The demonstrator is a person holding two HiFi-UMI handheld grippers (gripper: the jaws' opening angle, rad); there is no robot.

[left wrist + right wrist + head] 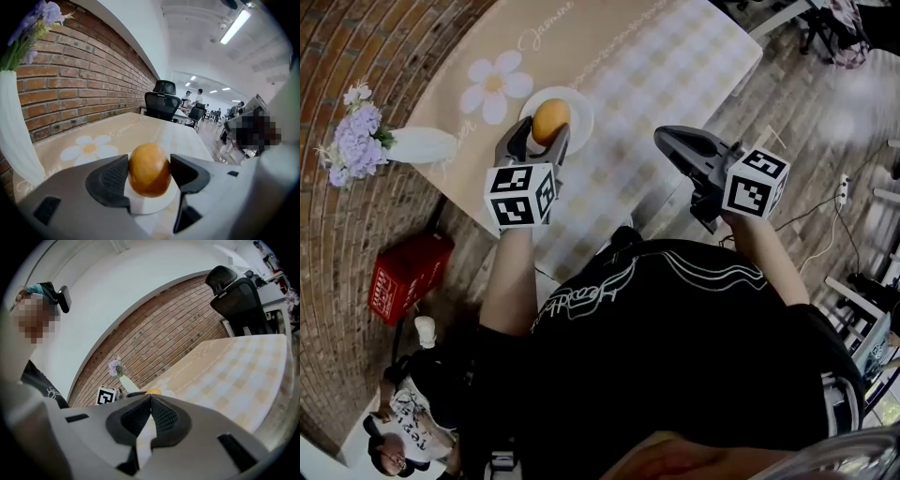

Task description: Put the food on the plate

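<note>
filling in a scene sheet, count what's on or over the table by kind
plate: 1
food item: 1
vase of flowers: 1
total: 3

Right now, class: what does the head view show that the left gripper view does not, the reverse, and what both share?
Head view only: the red box on the floor and the shut right gripper. Left gripper view only: black office chairs and ceiling lights. Both: the left gripper closed on the orange food over the white plate, near the vase.
</note>
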